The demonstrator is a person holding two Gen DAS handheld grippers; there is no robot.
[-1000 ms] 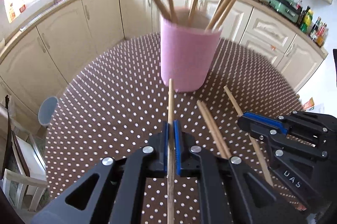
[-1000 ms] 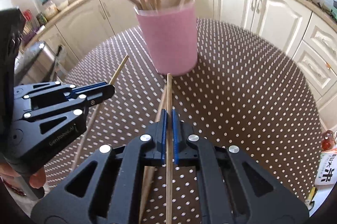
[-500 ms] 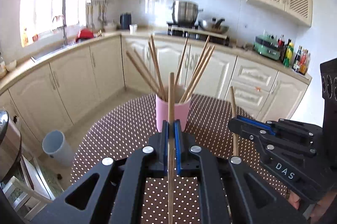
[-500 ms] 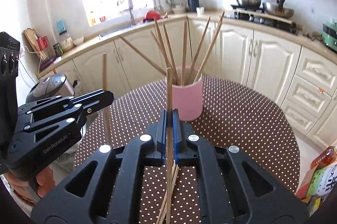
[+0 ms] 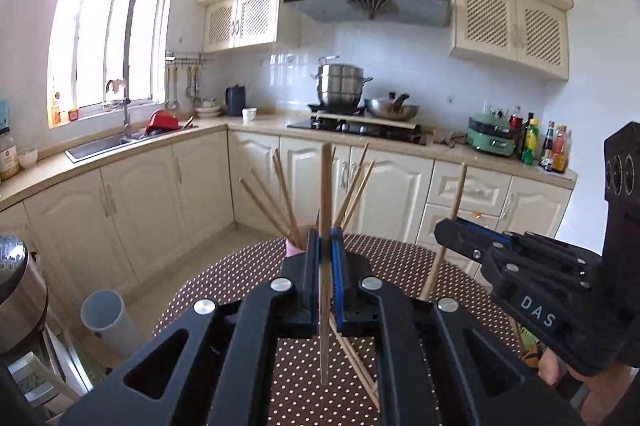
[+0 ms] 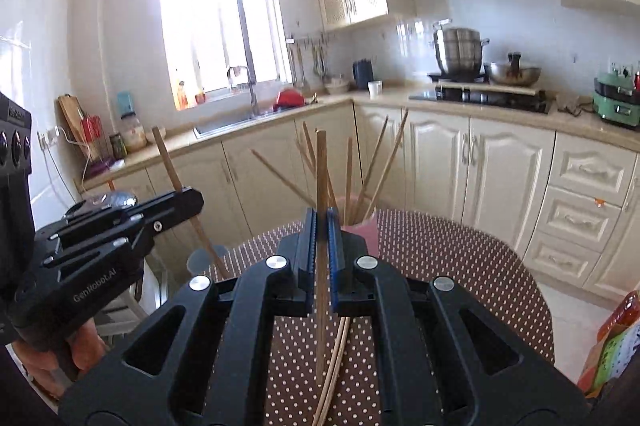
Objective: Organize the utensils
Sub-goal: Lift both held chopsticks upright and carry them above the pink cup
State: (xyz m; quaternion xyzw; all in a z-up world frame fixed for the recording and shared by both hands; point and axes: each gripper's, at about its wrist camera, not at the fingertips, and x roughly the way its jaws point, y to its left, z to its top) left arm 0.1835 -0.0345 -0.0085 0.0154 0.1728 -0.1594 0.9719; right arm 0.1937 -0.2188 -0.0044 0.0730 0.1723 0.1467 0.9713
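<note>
My left gripper [image 5: 325, 238] is shut on a wooden chopstick [image 5: 326, 186] held upright above the table. My right gripper [image 6: 321, 222] is shut on another chopstick [image 6: 321, 178], also upright. A pink cup [image 6: 366, 232] with several chopsticks standing in it sits on the table just beyond both grippers; in the left wrist view only its rim [image 5: 292, 249] shows. Loose chopsticks [image 5: 354, 358] lie on the tablecloth below me, also in the right wrist view [image 6: 336, 358]. The right gripper shows in the left wrist view [image 5: 460, 232], the left gripper in the right wrist view [image 6: 180, 202].
The round table has a brown polka-dot cloth [image 6: 440, 266]. Cream cabinets [image 5: 140, 202] and counters ring the room. A grey bin [image 5: 108, 318] stands on the floor at left. A rice cooker [image 5: 16, 286] sits at far left. Packets [image 6: 616, 342] lie at the table's right.
Both grippers have lifted their chopsticks off the table and tilted them upright. The views swung from looking down at the cup to looking across the kitchen.
</note>
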